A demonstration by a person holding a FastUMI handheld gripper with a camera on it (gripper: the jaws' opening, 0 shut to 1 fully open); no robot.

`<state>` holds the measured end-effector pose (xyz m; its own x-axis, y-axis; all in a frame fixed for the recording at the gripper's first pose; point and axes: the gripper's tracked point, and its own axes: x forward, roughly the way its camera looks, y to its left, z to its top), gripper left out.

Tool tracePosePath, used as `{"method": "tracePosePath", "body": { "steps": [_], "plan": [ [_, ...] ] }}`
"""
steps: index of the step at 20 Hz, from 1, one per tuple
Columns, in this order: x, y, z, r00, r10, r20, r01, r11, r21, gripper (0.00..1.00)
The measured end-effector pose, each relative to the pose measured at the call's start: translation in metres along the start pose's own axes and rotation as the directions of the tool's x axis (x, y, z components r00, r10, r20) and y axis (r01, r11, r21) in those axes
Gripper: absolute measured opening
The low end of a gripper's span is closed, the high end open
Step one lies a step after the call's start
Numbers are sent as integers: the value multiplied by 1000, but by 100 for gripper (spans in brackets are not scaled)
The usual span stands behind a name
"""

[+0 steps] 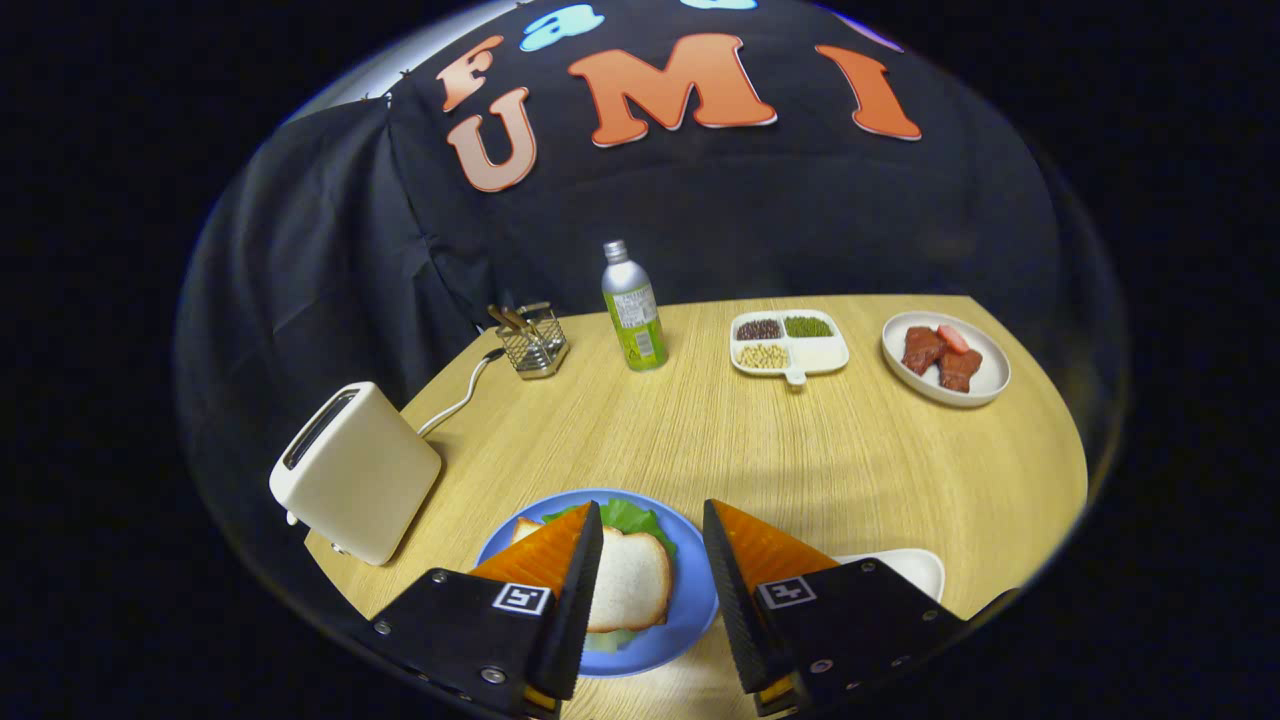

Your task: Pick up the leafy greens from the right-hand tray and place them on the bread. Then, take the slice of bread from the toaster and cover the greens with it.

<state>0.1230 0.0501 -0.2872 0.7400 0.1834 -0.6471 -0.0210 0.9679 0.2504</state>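
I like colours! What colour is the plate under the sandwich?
Blue plate, seen in the gripper view between the open gripper fingers.

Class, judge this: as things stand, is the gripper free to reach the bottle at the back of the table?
Probably yes. The gripper is open and holds nothing, and bare table lies between the plate and the bottle.

Even overhead light; wooden table (760, 440) bright, booth wall dim. Soft shadow band across the table ahead of the gripper (652, 590), its fingers apart and empty. Pale glare patch at 6 o'clock between them. Fisheye bends the table edge; focus sharp centrally, softer toward the rim.
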Motion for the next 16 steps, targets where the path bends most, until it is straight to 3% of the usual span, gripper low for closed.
{"method": "tracePosePath", "body": {
  "steps": [5,10,16],
  "plan": [
    [-57,18,47,986,3,165,11,997,-81,82],
    [-121,39,78,946,23,324,27,989,-148,90],
    [-191,47,101,869,-14,495,132,970,-204,95]
  ]
}}
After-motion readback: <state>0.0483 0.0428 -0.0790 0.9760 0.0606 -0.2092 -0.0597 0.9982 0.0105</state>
